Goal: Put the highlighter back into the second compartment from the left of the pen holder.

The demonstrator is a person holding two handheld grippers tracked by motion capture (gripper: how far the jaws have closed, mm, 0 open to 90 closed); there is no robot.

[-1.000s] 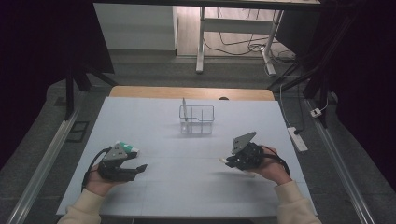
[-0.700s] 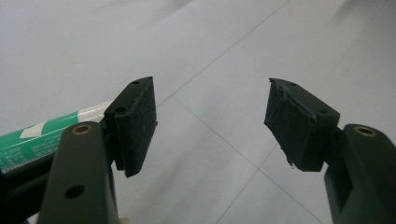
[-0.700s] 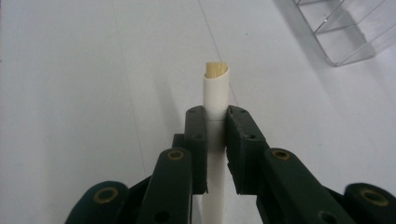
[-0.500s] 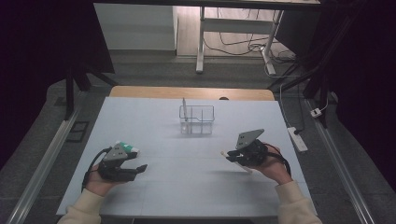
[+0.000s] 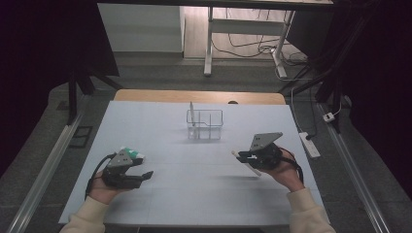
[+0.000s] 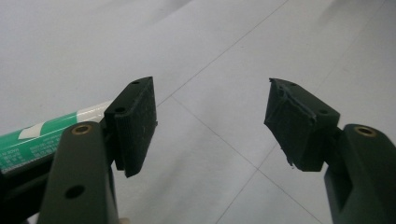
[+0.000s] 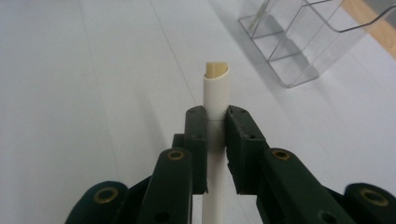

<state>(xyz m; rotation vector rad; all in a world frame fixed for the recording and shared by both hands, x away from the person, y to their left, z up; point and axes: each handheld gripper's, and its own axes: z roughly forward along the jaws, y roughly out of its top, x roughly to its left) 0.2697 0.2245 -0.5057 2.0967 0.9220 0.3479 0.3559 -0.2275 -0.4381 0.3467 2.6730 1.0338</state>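
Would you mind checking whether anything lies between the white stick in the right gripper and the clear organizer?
Nothing visible does. The right gripper holds the white stick, and only bare table lies between it and the clear organizer.

Right hand-held gripper [image 5: 241,156] clamped on white stick [image 5: 247,164], clear wire organiser [image 5: 205,124] beyond, left hand-held gripper [image 5: 145,175] beside green-white tube [image 5: 133,154]
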